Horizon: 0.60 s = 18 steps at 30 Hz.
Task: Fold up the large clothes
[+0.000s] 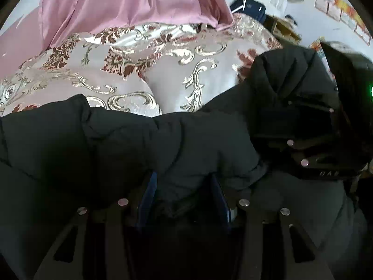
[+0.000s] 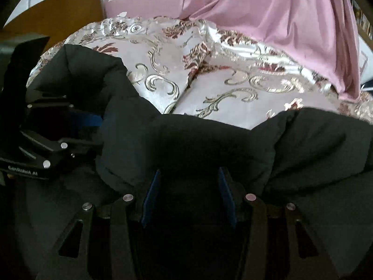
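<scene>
Ahead of both grippers, floral gold-and-maroon satin bedspread (image 1: 149, 70). Nearer, puffy black padded jacket (image 1: 116, 144), bunched between blue pads. Left gripper (image 1: 184, 191) and right gripper (image 2: 190, 186) half spread; whether pinching, cannot tell.

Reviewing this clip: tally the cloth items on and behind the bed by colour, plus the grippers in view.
Black: 1, the padded jacket
Pink: 1, the curtain
Floral gold-and-red pattern: 1, the bedspread
Grippers: 2, the left gripper and the right gripper, each with jacket fabric between its fingers
Total: 5
</scene>
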Tool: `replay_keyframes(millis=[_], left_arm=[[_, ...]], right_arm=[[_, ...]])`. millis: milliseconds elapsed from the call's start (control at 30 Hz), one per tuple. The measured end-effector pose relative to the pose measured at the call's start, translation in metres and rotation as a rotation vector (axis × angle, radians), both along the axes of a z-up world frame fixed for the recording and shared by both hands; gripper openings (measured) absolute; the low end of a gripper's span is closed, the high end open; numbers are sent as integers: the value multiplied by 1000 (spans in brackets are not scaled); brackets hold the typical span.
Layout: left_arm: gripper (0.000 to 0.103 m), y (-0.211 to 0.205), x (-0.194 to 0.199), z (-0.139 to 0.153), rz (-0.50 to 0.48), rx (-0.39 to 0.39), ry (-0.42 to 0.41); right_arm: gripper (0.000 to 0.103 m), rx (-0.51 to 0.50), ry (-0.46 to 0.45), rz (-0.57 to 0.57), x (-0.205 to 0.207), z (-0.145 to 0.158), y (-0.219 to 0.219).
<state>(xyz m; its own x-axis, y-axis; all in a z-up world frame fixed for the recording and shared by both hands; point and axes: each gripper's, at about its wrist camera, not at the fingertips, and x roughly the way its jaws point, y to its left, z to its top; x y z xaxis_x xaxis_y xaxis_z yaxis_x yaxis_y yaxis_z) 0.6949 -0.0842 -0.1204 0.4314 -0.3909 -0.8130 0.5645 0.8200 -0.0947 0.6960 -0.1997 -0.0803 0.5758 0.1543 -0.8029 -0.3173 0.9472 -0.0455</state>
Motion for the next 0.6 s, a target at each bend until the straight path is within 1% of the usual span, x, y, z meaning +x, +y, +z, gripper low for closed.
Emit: replay_keyframes(millis=[67, 200, 367, 467, 600], left_arm=[[45, -3, 1, -4, 12, 15, -8], [45, -9, -2, -9, 22, 51, -39], [45, -11, 5, -15, 39, 58, -47], [45, -12, 1, -15, 42, 60, -75], [45, -8, -2, -13, 46, 38, -83]], right_arm=[[46, 7, 13, 0, 4, -3, -1], [46, -19, 2, -1, 4, -12, 5], [46, -3, 4, -19, 11, -20, 6], [46, -25, -16, -28, 9, -21, 10], [46, -21, -50, -32, 2, -18, 10]])
